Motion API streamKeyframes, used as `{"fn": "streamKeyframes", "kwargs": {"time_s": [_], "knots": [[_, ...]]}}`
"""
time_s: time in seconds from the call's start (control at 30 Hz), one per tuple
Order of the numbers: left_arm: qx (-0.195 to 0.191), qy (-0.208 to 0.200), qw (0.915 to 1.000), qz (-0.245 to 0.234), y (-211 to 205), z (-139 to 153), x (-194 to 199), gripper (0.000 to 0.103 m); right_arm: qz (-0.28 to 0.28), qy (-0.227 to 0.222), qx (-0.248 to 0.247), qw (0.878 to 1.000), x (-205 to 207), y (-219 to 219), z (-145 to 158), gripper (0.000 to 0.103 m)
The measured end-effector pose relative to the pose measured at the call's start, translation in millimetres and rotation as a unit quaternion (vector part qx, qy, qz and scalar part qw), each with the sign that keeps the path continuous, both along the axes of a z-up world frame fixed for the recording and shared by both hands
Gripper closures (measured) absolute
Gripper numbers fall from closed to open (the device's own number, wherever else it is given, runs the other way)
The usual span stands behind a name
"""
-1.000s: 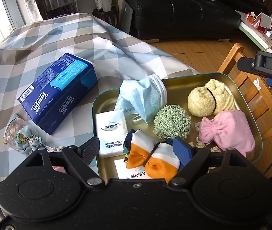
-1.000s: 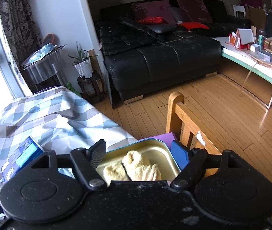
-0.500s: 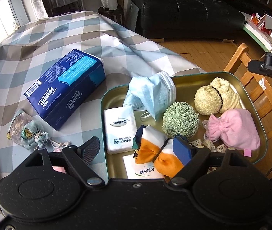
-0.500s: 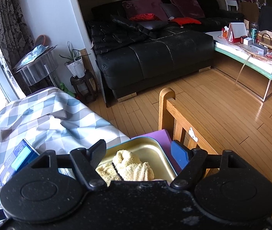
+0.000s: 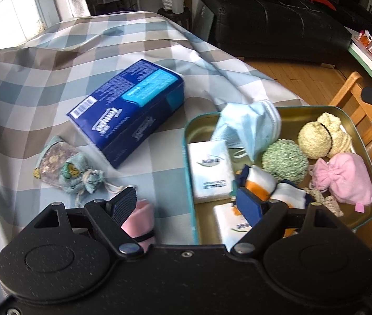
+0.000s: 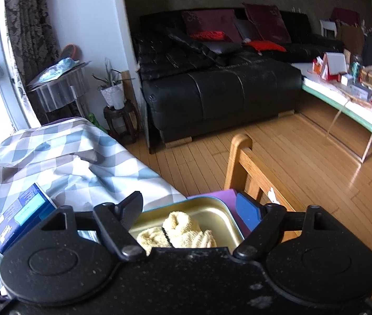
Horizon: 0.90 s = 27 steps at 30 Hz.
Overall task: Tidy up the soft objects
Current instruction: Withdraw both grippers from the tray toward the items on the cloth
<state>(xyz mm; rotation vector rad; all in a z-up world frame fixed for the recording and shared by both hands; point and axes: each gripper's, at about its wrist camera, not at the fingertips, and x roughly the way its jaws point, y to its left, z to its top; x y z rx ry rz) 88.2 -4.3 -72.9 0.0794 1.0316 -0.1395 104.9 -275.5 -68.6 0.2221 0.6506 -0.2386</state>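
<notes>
A gold tray (image 5: 364, 204) on the checked tablecloth holds a blue face mask (image 5: 248, 128), a green scrubber ball (image 5: 285, 161), a cream sock bundle (image 5: 322, 136), a pink pouch (image 5: 343, 178), orange-white socks (image 5: 264, 181) and white tissue packs (image 5: 209, 168). My left gripper (image 5: 187, 204) is open and empty over the tray's left rim. A pink rolled cloth (image 5: 140, 221) lies by its left finger. A patterned drawstring pouch (image 5: 68, 170) and a blue Tempo tissue pack (image 5: 130, 107) lie on the cloth. My right gripper (image 6: 189, 210) is open above the tray's far corner (image 6: 212, 210), over the cream bundle (image 6: 180, 231).
A wooden chair back (image 6: 251, 168) stands right of the tray. A black sofa (image 6: 220, 89), a plant stand (image 6: 115, 99) and a cluttered low table (image 6: 356, 97) lie beyond on the wooden floor. The tablecloth (image 5: 54, 60) extends far left.
My left gripper has shifted left, bringing the drawstring pouch and pink rolled cloth more into view. The right gripper has risen and drawn back slightly. Both stay open.
</notes>
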Motion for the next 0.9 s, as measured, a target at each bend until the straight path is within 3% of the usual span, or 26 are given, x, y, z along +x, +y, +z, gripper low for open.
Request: {"fn": "streamKeyframes", "kwargs": {"time_s": [0.4,0.67,0.9], "knots": [[0.026,-0.026,0.998,0.051,82,12,7,0.024,0.043,-0.031,-0.074,0.996,-8,33,5,0.013],[0.034,-0.034,0.9955,0.082,139,17,27,0.024,0.102,-0.044,-0.13,0.985,-19,69,2,0.01],[0.023,-0.031,0.9954,0.088,173,18,59,0.024,0.137,-0.052,-0.129,0.981,-34,99,0,0.01]]}}
